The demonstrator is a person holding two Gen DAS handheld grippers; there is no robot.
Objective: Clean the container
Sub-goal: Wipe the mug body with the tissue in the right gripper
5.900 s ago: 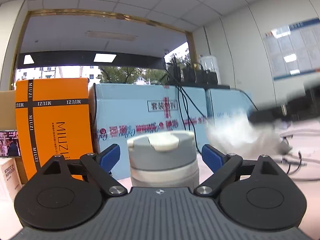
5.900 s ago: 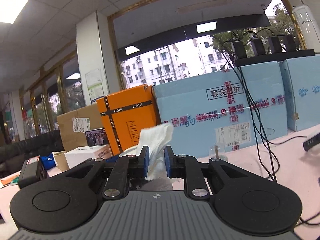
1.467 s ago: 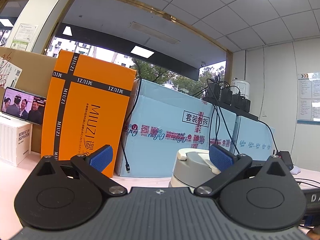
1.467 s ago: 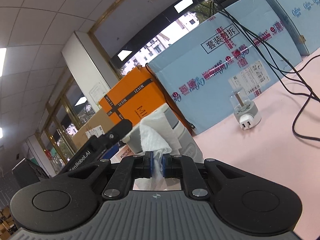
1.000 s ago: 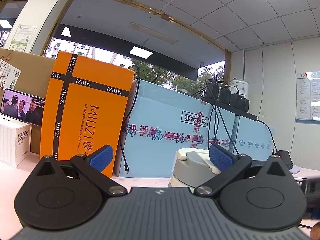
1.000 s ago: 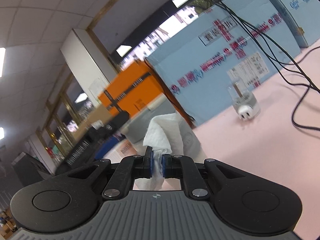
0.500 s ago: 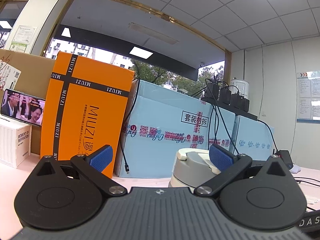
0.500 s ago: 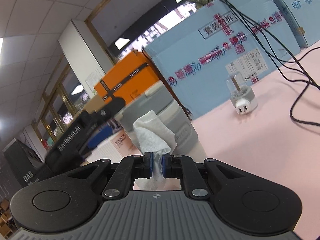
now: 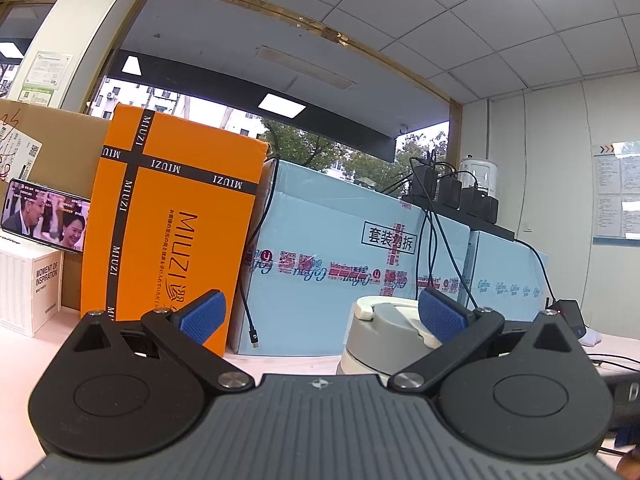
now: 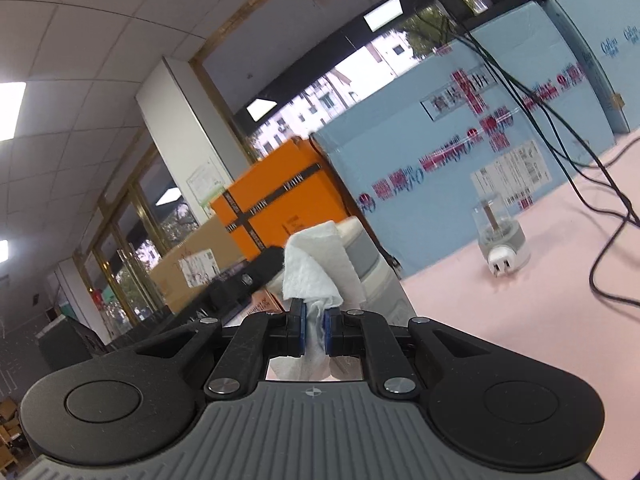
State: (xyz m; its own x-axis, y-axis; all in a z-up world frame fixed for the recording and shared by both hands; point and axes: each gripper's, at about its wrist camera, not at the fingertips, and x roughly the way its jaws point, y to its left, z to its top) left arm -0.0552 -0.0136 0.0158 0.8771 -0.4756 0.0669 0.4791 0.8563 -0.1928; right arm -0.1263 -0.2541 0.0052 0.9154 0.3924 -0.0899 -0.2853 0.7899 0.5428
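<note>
The grey container with a cream lid [image 9: 380, 332] stands on the pink table, in front of my left gripper [image 9: 320, 314], just inside its right finger. The left jaws stand wide open and hold nothing. My right gripper [image 10: 315, 330] is shut on a white paper tissue [image 10: 316, 268], which is pressed against the side of the container [image 10: 372, 276]. The black left gripper [image 10: 248, 280] shows beyond the tissue, to the container's left.
An orange MIUZI box [image 9: 168, 232] and light blue cartons [image 9: 344, 264] stand along the back of the table. A white box [image 9: 28, 284] with a phone [image 9: 44, 220] is at the left. A plug adapter [image 10: 500, 240] and black cables [image 10: 608, 240] lie at the right.
My right gripper has moved the tissue up along the container's side. The left gripper stays still and open beside the container.
</note>
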